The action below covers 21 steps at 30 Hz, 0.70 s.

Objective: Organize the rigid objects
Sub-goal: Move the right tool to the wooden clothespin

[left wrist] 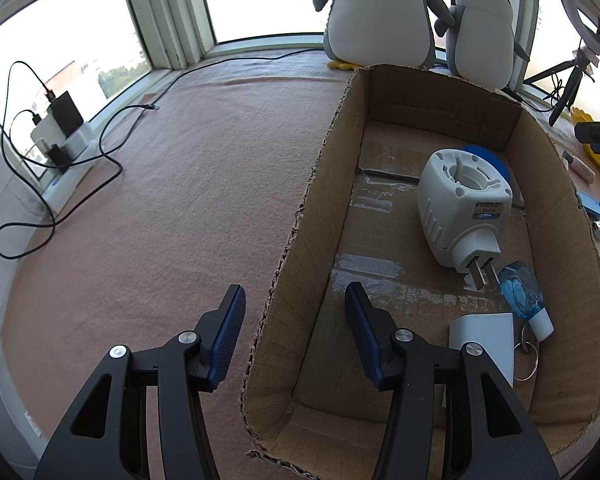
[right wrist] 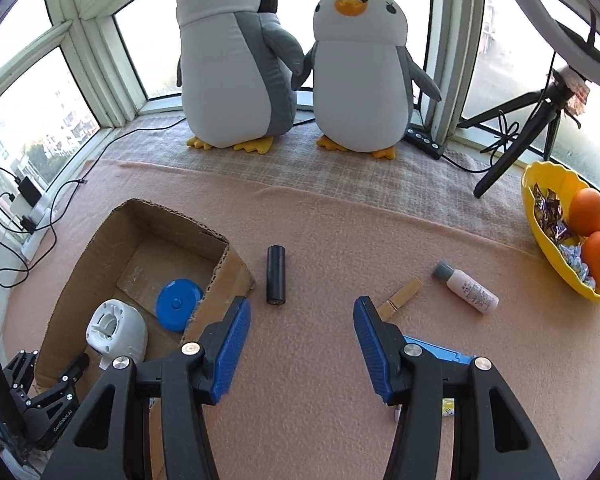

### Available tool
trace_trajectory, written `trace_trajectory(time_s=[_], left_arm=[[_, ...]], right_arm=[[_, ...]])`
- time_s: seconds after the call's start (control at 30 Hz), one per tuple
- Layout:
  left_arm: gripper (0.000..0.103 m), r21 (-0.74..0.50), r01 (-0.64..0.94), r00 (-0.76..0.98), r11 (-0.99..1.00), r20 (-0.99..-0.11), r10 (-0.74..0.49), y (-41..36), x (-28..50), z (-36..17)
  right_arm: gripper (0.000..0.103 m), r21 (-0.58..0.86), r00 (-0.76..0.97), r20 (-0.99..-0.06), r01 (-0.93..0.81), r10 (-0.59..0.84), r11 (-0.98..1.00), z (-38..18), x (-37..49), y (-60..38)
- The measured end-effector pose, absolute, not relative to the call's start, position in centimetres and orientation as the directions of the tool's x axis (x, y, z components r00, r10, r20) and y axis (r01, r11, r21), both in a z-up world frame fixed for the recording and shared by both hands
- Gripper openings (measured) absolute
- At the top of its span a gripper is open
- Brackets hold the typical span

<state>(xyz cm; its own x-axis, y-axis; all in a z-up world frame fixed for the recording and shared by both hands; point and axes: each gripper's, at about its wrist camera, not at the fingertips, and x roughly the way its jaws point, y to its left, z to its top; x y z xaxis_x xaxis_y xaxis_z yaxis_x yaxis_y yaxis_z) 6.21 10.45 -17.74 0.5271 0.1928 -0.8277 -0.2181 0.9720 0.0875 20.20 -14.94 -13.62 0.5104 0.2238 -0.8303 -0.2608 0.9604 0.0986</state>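
The right gripper [right wrist: 302, 340] hovers with jaws spread and nothing between them over the pink blanket [right wrist: 324, 380], a blue flat item [right wrist: 436, 354] partly hidden beneath its right finger. Just ahead lie a wooden clothespin [right wrist: 400, 298] and, to its right, a small white bottle with a grey cap [right wrist: 466, 288]; a black cylinder [right wrist: 276, 275] rests on its side just beside the corner of the cardboard box [right wrist: 80, 264]. On the other side, the left gripper [left wrist: 296, 328] is likewise released and empty, straddling the box's near left wall with one finger inside and one out. Already in the box are a white plug-in device [left wrist: 460, 208], a blue disc [right wrist: 179, 304], a white block [left wrist: 484, 336] and a blue keyring fob [left wrist: 522, 294]. The cylinder looks the likeliest next pick: it would probably be taken best by closing across its short width, fingers set square to its long axis so it cannot roll away, then lifted clear of the ragged wall before being lowered into the bare floor at the box's far end. Beyond, a yellow bowl of oranges [right wrist: 540, 208] sits at the right, and two plush penguins [right wrist: 292, 60] stand before the window
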Motion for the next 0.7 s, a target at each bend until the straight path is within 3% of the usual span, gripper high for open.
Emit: trace_trajectory(time_s=[0.2,0.5,0.7], left_arm=[[0.052,0.089,-0.218,0.527,0.972,-0.827,0.193,10.5,6.2,-17.7],[0.052,0.089,-0.217,0.528,0.972,-0.827,0.193,10.4,6.2,-17.7],[0.052,0.089,-0.218,0.527,0.972,-0.827,0.194,10.4,6.2,-17.8]], right_arm=[[0.050,0.174,0.450,-0.871,-0.091,0.196,0.981,-15.5,22.1,-19.4],[0.049,0.282,0.368,-0.894,0.025,0.254,0.959,-18.0,24.2,-21.5],[0.044,0.299,0.341,-0.903,0.064,0.261,0.952,-19.1,25.4,-21.4]])
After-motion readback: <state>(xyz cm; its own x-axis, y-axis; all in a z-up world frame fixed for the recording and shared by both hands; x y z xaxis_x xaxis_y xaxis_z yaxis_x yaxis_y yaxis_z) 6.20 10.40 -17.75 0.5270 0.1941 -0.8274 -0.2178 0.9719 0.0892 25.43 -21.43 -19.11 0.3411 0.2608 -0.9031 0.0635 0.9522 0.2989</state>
